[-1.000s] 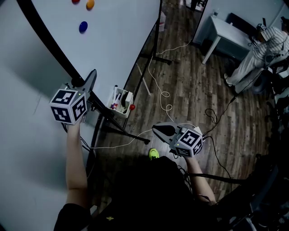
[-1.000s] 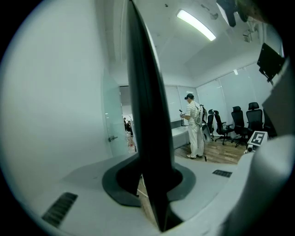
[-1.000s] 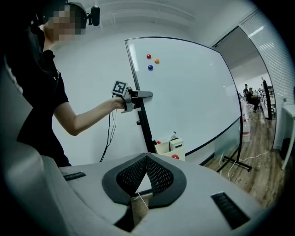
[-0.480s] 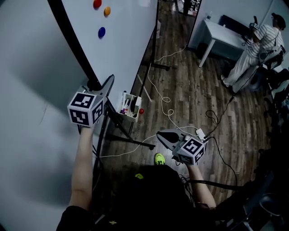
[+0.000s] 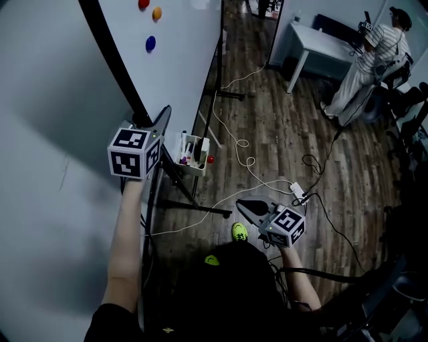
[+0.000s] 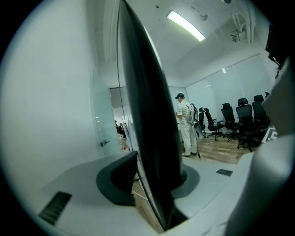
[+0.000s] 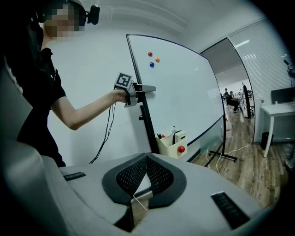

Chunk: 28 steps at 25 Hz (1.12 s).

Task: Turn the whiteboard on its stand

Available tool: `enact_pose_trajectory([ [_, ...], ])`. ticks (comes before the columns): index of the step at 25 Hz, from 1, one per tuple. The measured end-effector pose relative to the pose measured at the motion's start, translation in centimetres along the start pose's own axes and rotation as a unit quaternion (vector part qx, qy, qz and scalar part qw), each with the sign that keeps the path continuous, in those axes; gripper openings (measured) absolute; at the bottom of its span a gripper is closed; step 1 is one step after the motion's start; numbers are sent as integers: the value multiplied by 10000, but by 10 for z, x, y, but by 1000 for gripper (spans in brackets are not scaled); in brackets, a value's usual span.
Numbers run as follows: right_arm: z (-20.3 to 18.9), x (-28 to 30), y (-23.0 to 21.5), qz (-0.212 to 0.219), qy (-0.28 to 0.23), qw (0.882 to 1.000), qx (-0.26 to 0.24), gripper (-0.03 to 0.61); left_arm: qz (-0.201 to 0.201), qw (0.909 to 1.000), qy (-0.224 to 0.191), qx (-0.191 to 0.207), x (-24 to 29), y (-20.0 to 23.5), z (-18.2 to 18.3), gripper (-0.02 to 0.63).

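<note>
While your left gripper [image 5: 162, 113], nine o'clock, narrows loose jaws around the whiteboard [image 5: 180, 53] edge, your right gripper [image 5: 242, 204] hangs closed, empty.

The person wears a black short-sleeved shirt [image 7: 46, 78] and a dark head-mounted camera [image 7: 92, 14]. Neon-yellow shoes [image 5: 239, 231] show just beside the right tool [image 5: 246, 206], which has a grey shell, black mesh pads [image 7: 131, 175] and a black-and-white marker cube [image 5: 284, 226].

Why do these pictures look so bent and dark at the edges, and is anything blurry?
Head view: dim overall, darkest along the bottom. Left gripper view: the black edge of the whiteboard looms close and soft; the ceiling light glares. Right gripper view: the wide-angle lens bows the whiteboard, and a black border rings the picture.
</note>
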State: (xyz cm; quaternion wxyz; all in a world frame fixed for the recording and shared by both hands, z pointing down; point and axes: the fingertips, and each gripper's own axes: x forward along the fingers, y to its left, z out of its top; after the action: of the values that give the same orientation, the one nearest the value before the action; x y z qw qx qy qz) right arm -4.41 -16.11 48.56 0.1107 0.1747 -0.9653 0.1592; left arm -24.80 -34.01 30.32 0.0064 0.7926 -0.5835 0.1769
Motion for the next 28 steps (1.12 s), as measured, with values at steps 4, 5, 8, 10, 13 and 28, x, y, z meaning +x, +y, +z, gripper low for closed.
enact_pose_trajectory([
  [4,-6,-8,-5,-129,-15,9999,72,2,9,10000,4,34,2,1,-1,149],
  [5,-7,-10,-8,-177,-25,9998,96,2,15,10000,26,58,2,2,-1,149],
  [8,-15,-18,-24,-321,-20,9994,138,2,24,9998,115,137,4,2,-4,147],
  [10,-18,-21,-37,-357,11,9993,122,2,5,9997,148,184,6,1,-6,149],
  [13,-17,-23,-55,-336,37,9994,79,2,-48,9997,134,214,6,-1,-9,150],
  [28,-41,-18,-128,218,225,9994,-152,2,218,9996,-156,-66,55,14,-37,136],
])
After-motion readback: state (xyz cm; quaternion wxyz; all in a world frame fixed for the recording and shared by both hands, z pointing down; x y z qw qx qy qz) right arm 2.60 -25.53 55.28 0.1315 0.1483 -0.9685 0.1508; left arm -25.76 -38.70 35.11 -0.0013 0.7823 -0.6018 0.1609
